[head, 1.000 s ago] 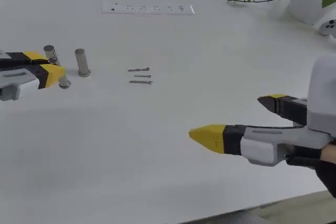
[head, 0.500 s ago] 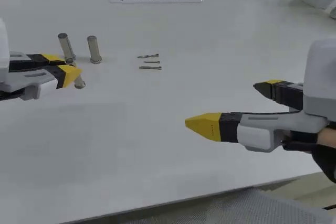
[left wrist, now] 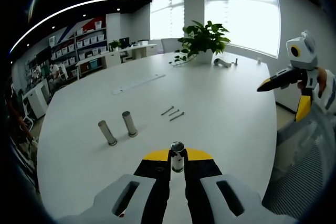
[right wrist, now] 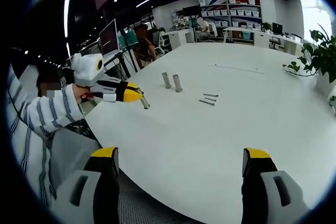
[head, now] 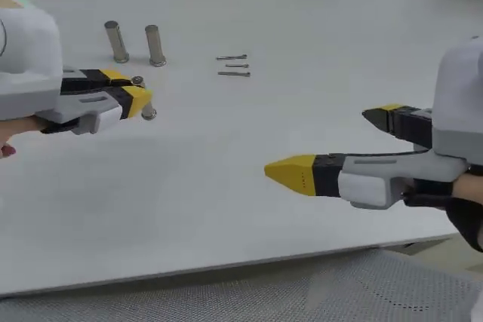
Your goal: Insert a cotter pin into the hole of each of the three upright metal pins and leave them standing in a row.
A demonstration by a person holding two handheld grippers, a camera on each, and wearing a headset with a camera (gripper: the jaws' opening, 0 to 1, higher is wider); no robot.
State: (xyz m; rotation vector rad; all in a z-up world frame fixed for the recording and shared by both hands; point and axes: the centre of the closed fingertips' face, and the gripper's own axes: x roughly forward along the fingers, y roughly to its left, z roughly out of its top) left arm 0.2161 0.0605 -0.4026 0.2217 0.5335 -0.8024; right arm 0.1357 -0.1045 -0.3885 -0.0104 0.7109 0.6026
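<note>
Pinching a metal pin point(left wrist: 177, 152) upright (flange end down), left gripper point(head: 140, 96), right gripper point(head: 317, 143) jaws spread wide.

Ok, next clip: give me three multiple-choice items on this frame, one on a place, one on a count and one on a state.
1. Where do the cotter pins lie?
A. on the table, right of the two free metal pins in the head view
B. pushed through the pins' holes
C. on the floor

2. How many metal pins stand free of any gripper?
A. three
B. one
C. two

3. The left gripper is:
A. open and empty
B. shut on a metal pin
C. shut on a cotter pin

Answers: 1 A, all three lie loose on the bare top. 2 C, two stand side by side, the third is held. 3 B, its jaws close on the pin's shaft.
</note>
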